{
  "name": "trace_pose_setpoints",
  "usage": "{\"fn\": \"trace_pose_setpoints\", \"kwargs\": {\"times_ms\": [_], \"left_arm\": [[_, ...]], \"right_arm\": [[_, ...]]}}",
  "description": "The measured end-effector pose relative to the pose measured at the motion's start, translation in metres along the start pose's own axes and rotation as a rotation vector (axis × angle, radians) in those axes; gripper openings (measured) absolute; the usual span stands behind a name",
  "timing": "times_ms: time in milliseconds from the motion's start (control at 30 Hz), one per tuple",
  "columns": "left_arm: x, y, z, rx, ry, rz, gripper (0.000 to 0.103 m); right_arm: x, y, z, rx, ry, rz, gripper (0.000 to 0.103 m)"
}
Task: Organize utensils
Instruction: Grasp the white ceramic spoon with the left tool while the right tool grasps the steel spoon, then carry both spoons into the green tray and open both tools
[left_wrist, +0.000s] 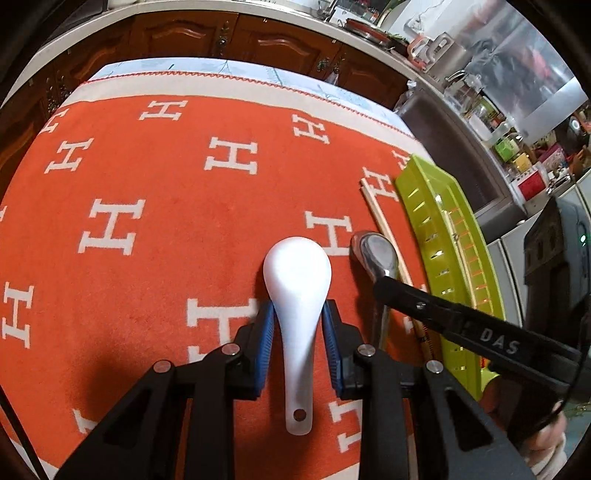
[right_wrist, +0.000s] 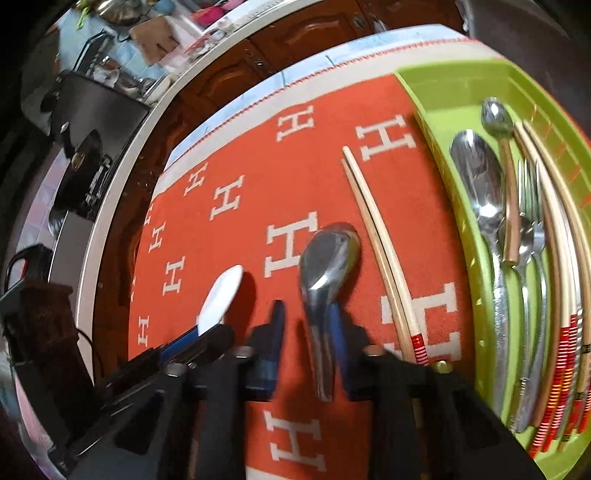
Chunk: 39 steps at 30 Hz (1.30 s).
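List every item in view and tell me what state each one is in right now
Left hand-held gripper: shut on white spoon.
White spoon: held at the neck, bowl forward.
Right hand-held gripper: open, straddling metal spoon.
Metal spoon: flat on the cloth.
Loose chopsticks: paired on the cloth beside the tray.
Green tray: already holds spoons, fork, chopsticks.

Right gripper (right_wrist: 306, 314) jaws apart, metal spoon (right_wrist: 325, 266) handle between them, against the 3 o'clock pad. Chopsticks (right_wrist: 380, 251) just beside at 3 o'clock. Green tray (right_wrist: 436, 110) at 2 o'clock holds cutlery. White spoon (right_wrist: 221, 295) at 9 o'clock.
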<state>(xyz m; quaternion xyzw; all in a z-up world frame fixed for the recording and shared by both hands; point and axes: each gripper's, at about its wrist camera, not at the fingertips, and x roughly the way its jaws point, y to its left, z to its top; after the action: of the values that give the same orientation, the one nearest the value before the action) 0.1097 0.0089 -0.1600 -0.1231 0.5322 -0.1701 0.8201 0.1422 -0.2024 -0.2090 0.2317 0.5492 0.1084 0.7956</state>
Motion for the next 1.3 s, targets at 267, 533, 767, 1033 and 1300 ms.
{"fn": "trace_pose_setpoints", "kwargs": {"times_ms": [267, 533, 767, 1033, 1300], "left_arm": [[-0.020, -0.016, 0.004, 0.017, -0.041, -0.042, 0.024], [-0.033, -0.076, 0.027, 0.090, -0.064, -0.091, 0.024], [-0.005, -0.142, 0.064, 0.107, -0.058, -0.137, 0.024], [0.048, -0.181, 0.090, 0.097, -0.038, -0.102, 0.014], [0.087, -0.187, 0.097, 0.088, 0.018, -0.059, 0.015]], "right_arm": [[-0.018, 0.015, -0.014, -0.148, -0.080, 0.021, 0.002], [-0.085, 0.006, -0.007, -0.191, -0.135, 0.087, 0.002], [-0.111, -0.060, 0.043, -0.094, -0.162, 0.140, 0.002], [-0.090, -0.121, 0.097, -0.077, -0.112, 0.173, 0.002], [-0.043, -0.146, 0.137, -0.087, -0.013, 0.078, 0.005]]}}
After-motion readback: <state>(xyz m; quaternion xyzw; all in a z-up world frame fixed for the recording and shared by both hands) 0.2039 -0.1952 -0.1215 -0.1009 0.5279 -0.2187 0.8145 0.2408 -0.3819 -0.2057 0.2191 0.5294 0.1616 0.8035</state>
